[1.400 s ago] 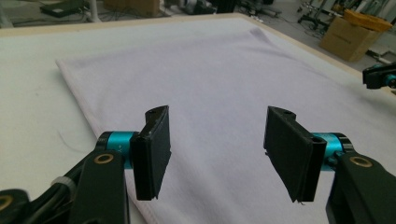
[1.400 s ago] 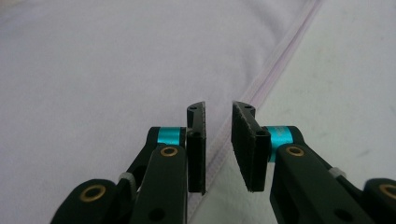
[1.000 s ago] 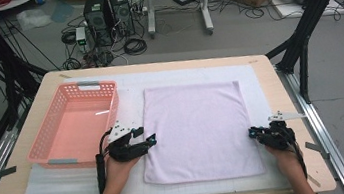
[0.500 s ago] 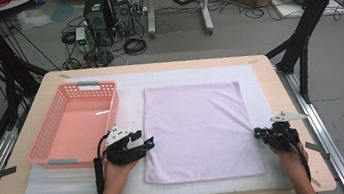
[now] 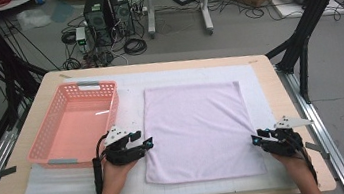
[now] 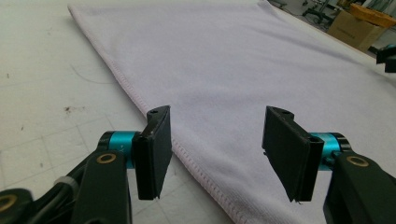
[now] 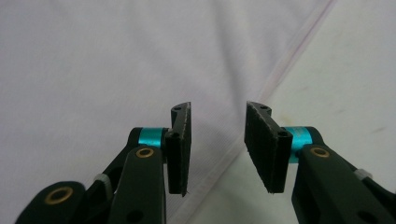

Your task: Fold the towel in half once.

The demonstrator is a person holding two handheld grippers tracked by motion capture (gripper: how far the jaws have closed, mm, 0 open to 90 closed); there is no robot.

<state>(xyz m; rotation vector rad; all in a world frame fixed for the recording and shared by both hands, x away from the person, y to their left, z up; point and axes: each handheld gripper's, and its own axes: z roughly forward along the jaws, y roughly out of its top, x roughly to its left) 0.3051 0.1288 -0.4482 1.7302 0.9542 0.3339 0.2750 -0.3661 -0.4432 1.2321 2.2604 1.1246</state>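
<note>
Lilac towel (image 5: pixel 198 130) lies flat mid tabletop (image 5: pixel 280 88), just right of pink basket (image 5: pixel 75 125). Left gripper (image 5: pixel 146 143) at its left edge, jaws spread, nothing pinched. Right gripper (image 5: pixel 256 139) at near-right corner, jaws just been opening, apart over the hem, not gripping.

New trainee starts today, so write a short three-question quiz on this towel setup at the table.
1. True or false: the pink basket lies to the left of the towel in the high view.
2. Which edge of the towel is the right tongs over? A) far edge B) right edge, near the front corner C) left edge
3. Fill in: the left tongs stand ____ over the towel's left edge, gripping nothing.

Key: 1 true; 2 B; 3 open. Note that the right tongs have just been opening, with the towel's hem below the gap and not pinched.
</note>
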